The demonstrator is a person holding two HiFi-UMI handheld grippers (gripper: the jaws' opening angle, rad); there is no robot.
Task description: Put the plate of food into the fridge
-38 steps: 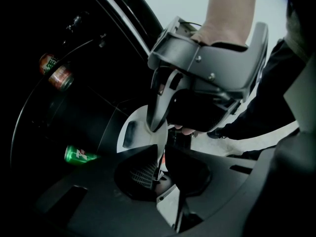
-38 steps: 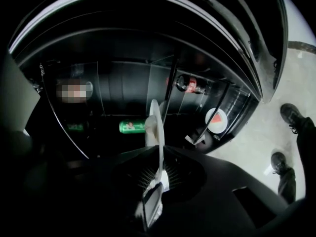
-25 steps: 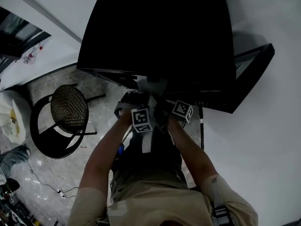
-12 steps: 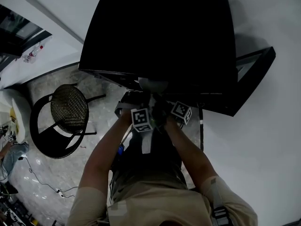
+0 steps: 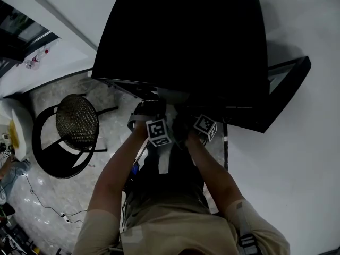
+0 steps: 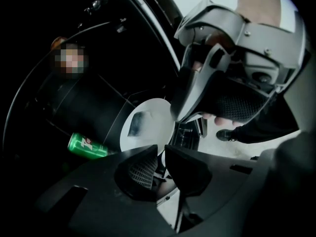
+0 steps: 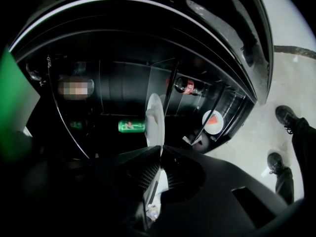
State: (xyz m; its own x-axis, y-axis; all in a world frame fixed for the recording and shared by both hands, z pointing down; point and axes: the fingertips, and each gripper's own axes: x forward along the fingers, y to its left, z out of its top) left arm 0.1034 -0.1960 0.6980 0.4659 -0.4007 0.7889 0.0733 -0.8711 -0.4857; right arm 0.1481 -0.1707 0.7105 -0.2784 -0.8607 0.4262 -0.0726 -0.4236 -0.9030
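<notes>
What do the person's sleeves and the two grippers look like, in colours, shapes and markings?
The sleeves are short and beige. The left gripper and right gripper have dark jaws with textured pads, and each carries a white cube with black square markers. The right one shows a grey shell; its jaws are closing on the plate.

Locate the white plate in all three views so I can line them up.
Head view: plate, likely the pale sliver at the fridge front edge, mid-frame, mostly hidden.
Left gripper view: face-on white disc at centre.
Right gripper view: edge-on, upright sliver at centre.
Shared landmark: green can, lying just left of the plate in both gripper views; not in the head view.
</notes>
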